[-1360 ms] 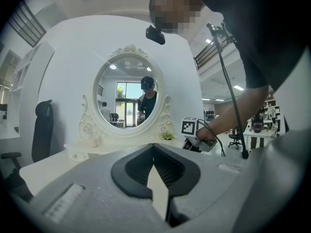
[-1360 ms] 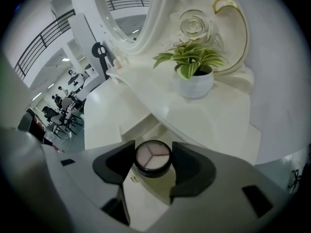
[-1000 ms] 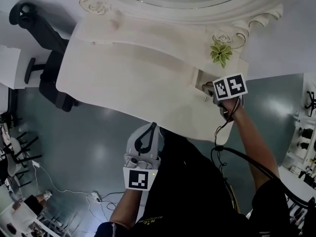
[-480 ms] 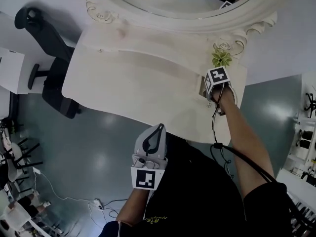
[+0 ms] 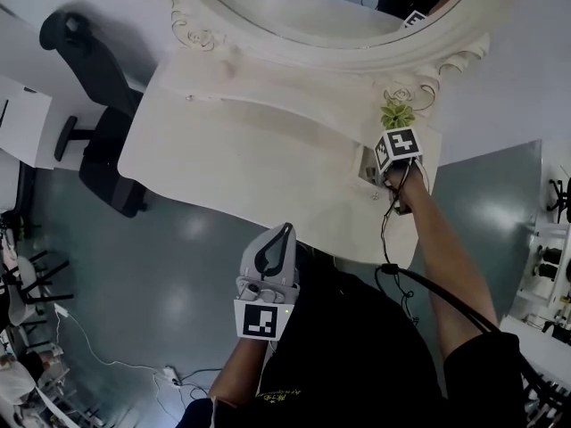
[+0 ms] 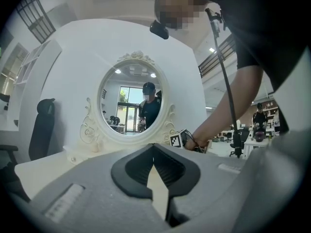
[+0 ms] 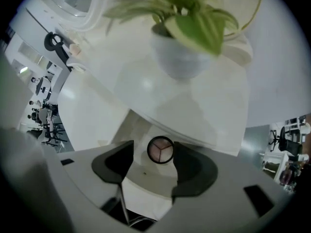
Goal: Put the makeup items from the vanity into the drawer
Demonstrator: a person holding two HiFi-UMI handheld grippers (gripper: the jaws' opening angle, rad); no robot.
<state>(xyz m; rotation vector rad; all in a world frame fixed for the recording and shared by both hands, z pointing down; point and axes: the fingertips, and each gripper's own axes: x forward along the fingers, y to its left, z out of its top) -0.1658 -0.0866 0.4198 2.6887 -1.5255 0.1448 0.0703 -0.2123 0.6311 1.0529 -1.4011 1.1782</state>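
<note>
My right gripper [image 7: 151, 154] points straight down over the small open drawer [image 7: 144, 177] at the right end of the white vanity [image 5: 250, 159]. Its jaws stand wide and have just been opening. Between them lies a round makeup compact [image 7: 160, 150] with three pinkish pans, resting on the drawer's pale floor. It sits just beside the right-hand pad, with a clear gap to the left one, so I read it as let go and not clamped. Just past the drawer, on the vanity top, stands a small green plant [image 7: 192, 18] in a pale pot [image 7: 179, 59]; in the head view the gripper's marker cube [image 5: 399, 147] sits directly below that plant. My left gripper [image 6: 154, 149] is held level in front of the vanity, over the grey floor and short of the table edge. Its jaws are together at the tips with nothing between them. It faces the oval mirror [image 6: 131, 103] in its ornate white frame, where a person shows in reflection. A black office chair [image 5: 94, 105] stands off the vanity's left end. The rest of the vanity top looks bare from the head view.
</note>
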